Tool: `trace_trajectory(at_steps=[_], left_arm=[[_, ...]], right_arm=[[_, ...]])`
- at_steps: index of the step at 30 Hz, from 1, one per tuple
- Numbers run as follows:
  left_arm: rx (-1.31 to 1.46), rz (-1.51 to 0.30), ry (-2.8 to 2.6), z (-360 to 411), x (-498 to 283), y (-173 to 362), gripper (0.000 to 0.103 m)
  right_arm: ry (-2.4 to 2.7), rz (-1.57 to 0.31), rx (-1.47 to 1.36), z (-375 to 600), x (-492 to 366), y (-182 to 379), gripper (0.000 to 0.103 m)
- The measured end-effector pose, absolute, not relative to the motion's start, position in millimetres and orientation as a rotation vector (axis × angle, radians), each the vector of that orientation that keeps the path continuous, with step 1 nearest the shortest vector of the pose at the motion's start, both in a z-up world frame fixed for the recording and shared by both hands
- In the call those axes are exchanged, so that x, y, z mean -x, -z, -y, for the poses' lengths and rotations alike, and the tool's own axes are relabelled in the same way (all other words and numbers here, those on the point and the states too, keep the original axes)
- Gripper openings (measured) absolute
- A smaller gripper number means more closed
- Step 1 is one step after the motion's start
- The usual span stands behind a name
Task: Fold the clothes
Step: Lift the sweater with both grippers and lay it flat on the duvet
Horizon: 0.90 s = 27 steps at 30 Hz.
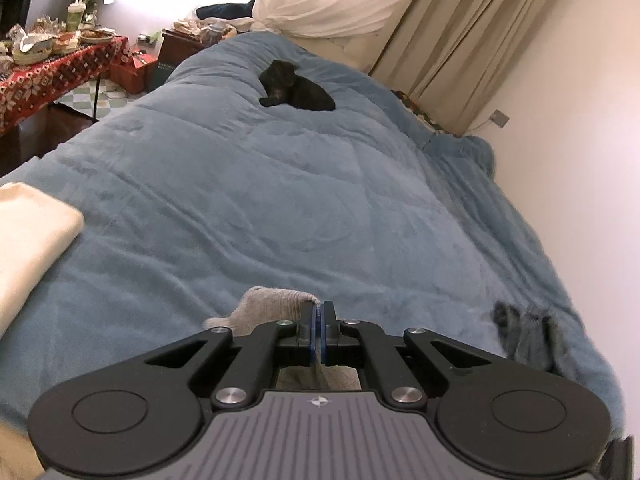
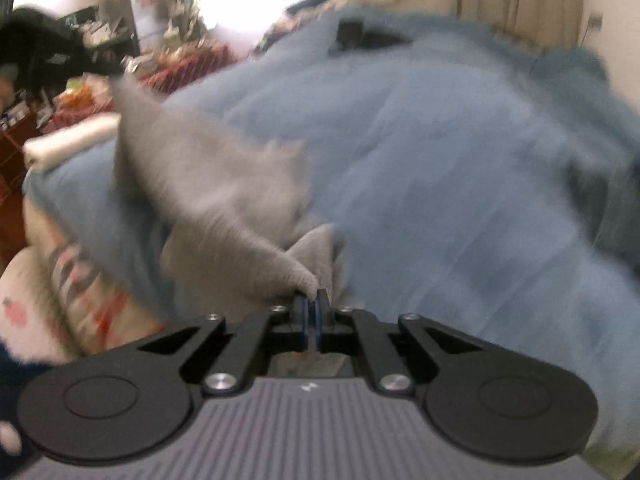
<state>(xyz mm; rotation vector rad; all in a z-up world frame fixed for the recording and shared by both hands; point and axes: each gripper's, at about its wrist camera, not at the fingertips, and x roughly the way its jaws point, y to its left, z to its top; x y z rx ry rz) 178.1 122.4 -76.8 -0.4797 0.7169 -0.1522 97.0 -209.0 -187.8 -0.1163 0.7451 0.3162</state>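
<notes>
Grey knit fabric, a garment, is pinched at its edge by the left claw; the blue pads are pressed together with a ribbed hem caught between them. In the left wrist view the garment bunches just ahead of and to the left of the fingers and passes beneath the claw body, above the blue comforter that covers the bed. The right claw is likewise pressed together on the same grey garment; the fabric rises from the pinch point and spreads up and to the left as a broad sheet, lifted off the comforter. The right wrist view is heavily blurred, so finer detail of the fabric cannot be read. A folded cream cloth lies on the comforter at the left edge of the left wrist view, well apart from the garment. A dark grey item lies on the comforter to the right of the left claw, near the bed edge; its outline is blurred. A small black animal, apparently a kitten, lies on the far part of the bed. A bench with a red patterned cover stands beyond the bed at the upper left, carrying bowls and a cup. Beige curtains hang at the far right.
</notes>
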Motion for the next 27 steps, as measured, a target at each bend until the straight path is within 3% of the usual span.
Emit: trace_trajectory(at_steps=[11, 17, 21, 27], left_arm=[[0.468, -0.577, 0.099, -128.4, -292.5, -39.6, 0.002], [0.492, -0.485, 0.121, -135.6, -313.4, -88.0, 0.002], [0.444, -0.512, 0.129, -130.2, -296.2, -58.6, 0.002], [0.449, -0.712, 0.091, -131.7, -256.8, 56.6, 0.002]], right_arm=[[-0.167, -0.454, 0.162, 242.3, -240.0, 13.2, 0.002], [-0.142, -0.35, 0.232, 242.3, -273.2, -35.1, 0.002], [-0.163, -0.397, 0.219, 242.3, -271.4, -4.6, 0.002], [-0.192, -0.589, 0.192, 226.0, -244.4, 116.9, 0.002]])
